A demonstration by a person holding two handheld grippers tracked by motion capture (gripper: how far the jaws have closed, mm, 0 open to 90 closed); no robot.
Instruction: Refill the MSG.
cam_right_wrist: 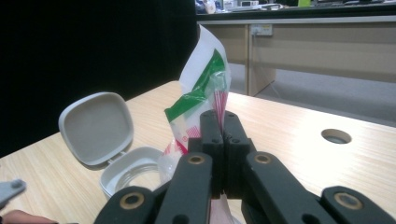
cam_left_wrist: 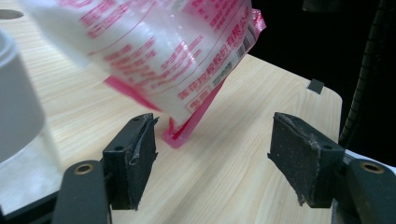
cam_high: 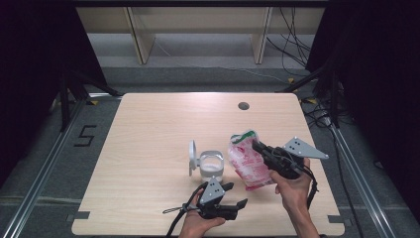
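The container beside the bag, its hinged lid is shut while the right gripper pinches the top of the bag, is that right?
Not quite. The container has its hinged lid standing open, as the right gripper view shows. The rest holds: the right gripper is closed on the upper part of the bag, beside the container.

Bag (cam_high: 250,163) clear, pink print, green strip; container (cam_high: 212,166) grey; table (cam_high: 148,148) pale wood.

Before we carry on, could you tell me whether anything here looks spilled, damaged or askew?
Nothing looks spilled. The bag hangs tilted from the right gripper, one bottom corner near the table, and the left gripper's pads look frayed.
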